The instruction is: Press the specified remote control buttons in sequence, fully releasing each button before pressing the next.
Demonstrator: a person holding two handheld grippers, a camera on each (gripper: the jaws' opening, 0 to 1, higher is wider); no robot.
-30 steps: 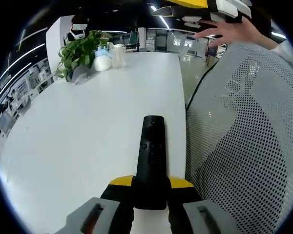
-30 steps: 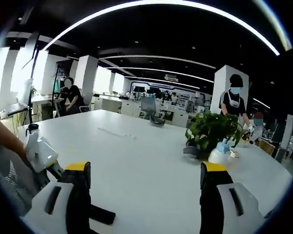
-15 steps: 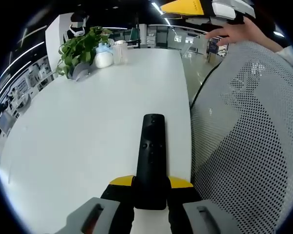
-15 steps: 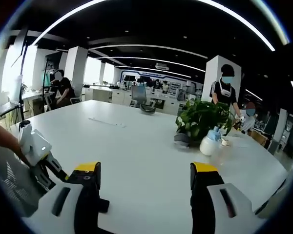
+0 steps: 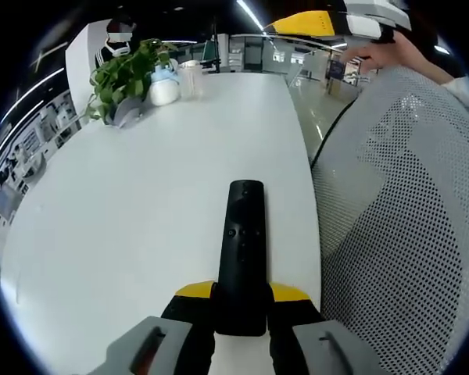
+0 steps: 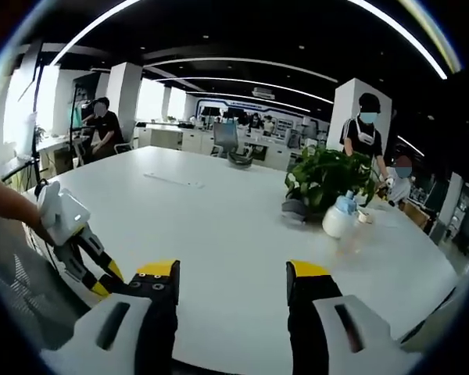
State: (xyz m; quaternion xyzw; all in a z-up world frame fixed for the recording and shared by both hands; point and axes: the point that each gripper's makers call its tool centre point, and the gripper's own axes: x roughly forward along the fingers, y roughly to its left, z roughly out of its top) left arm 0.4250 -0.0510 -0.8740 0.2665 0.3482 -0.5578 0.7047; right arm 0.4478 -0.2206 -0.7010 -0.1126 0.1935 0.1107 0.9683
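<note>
White counter (image 5: pixel 125 203) carries the remote (image 5: pixel 242 250), clamped in the left gripper (image 5: pixel 242 301); right gripper (image 6: pixel 230 285), jaws apart and empty, probably must descend for a first press.

Slim black remote (image 5: pixel 242 250) (buttons up), near end clamped in claw.

The remote (image 5: pixel 243 250) lies on the table (image 5: pixel 141 203), the plant (image 5: pixel 125 74) at its far end.
</note>
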